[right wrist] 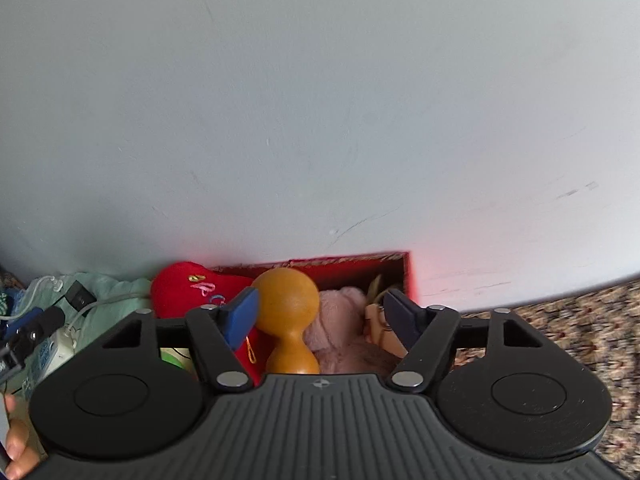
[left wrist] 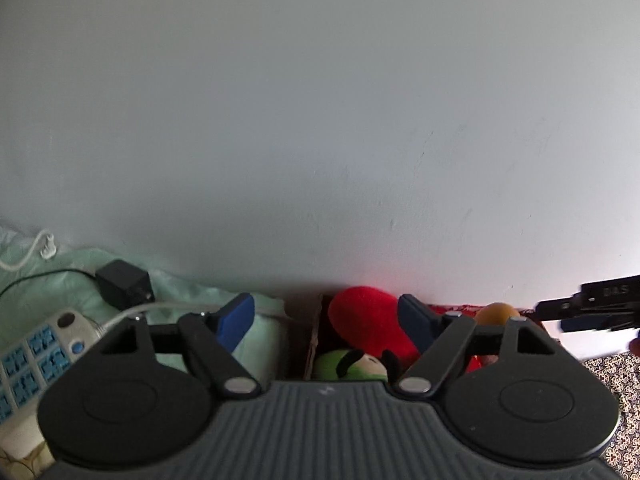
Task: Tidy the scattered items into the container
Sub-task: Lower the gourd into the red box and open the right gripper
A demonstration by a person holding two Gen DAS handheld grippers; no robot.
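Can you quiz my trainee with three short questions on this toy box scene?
1. True or false: the right gripper clamps the orange wooden gourd-shaped toy.
2. Which soft toy lies right of the gourd in the right wrist view: A pink plush, B red heart-shaped cushion?
3. What stands against the wall holding the toys?

Key: 1 false, its jaws stand open; 2 A; 3 the red-lined cardboard box.
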